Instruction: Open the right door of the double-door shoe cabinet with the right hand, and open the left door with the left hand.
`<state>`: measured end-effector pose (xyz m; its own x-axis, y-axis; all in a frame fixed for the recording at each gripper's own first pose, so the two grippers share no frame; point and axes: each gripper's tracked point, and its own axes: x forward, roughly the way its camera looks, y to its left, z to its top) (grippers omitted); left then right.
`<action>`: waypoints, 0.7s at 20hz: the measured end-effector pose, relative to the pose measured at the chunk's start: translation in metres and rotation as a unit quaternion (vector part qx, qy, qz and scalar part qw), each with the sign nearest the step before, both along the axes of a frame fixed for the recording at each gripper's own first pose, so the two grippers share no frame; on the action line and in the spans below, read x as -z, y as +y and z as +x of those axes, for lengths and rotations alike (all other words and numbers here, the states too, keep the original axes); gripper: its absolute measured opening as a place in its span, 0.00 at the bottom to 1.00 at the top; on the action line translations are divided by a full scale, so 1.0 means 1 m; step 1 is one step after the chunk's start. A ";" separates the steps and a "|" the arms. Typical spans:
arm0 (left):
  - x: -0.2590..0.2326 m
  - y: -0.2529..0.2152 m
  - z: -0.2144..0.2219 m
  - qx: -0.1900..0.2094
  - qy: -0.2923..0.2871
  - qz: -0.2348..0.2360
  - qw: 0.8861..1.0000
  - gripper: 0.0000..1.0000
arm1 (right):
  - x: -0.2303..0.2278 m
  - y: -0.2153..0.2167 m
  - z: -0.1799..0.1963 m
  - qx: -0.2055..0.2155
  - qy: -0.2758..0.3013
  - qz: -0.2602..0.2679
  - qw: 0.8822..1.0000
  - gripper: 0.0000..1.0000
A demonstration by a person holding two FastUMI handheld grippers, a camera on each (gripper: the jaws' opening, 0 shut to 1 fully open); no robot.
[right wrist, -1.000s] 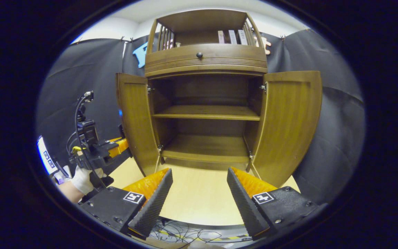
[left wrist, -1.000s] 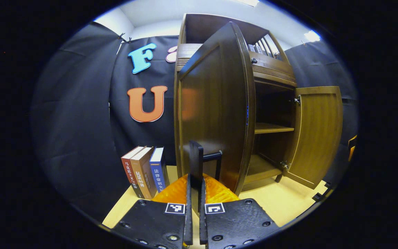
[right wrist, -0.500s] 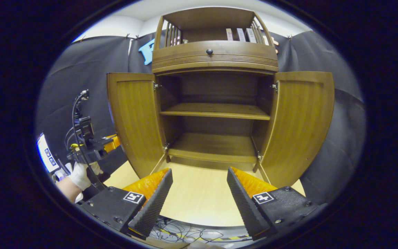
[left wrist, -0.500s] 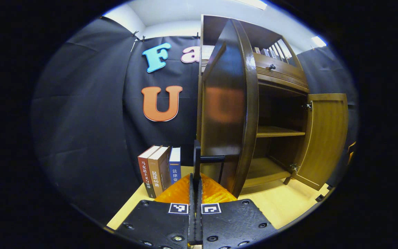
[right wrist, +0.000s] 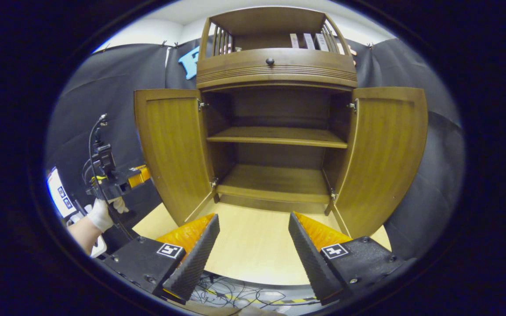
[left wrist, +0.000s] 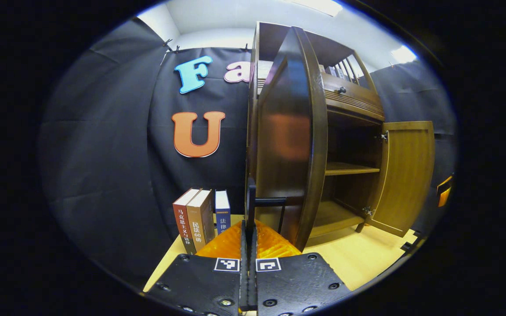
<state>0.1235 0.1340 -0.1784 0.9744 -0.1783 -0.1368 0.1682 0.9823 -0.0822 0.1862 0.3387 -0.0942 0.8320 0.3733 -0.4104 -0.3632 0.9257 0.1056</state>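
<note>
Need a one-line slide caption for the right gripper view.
Shoe cabinet with left door and right door swung open, bare shelves, open right gripper in front.

Your left gripper view sits close beside the open left door (left wrist: pixel 288 145), looking along its outer face from the side. Your right gripper view faces the shoe cabinet (right wrist: pixel 279 74) squarely from farther back. Both share its shelves.

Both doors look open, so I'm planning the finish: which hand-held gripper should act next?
Left. The left hand-held gripper is shut on the left door's handle and should probably let go; the right hand-held gripper is open, holding nothing.
</note>
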 end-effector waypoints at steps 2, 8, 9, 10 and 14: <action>0.002 0.008 0.002 0.017 -0.003 0.007 1.000 0.00 | 0.001 0.000 0.000 -0.001 0.001 0.001 1.000 0.99; 0.003 0.022 0.006 0.073 -0.004 -0.002 0.997 0.00 | -0.005 -0.003 -0.001 -0.003 -0.006 0.000 1.000 0.99; 0.003 0.018 0.006 0.088 -0.003 -0.009 0.996 0.00 | -0.007 -0.006 -0.002 -0.001 -0.008 -0.001 1.000 0.99; 0.003 0.019 0.003 0.099 0.003 -0.014 0.995 0.01 | -0.007 -0.009 -0.005 0.000 -0.009 -0.003 1.000 0.99; 0.002 0.035 -0.008 0.102 0.004 -0.014 0.995 0.37 | -0.008 -0.016 0.000 0.007 -0.008 0.003 1.000 0.99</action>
<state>0.1155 0.1686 -0.1805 0.9168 -0.3754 -0.1364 0.3622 0.9253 -0.1119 0.1860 0.3230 -0.0865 0.8442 0.3631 -0.3944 -0.3513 0.9304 0.1046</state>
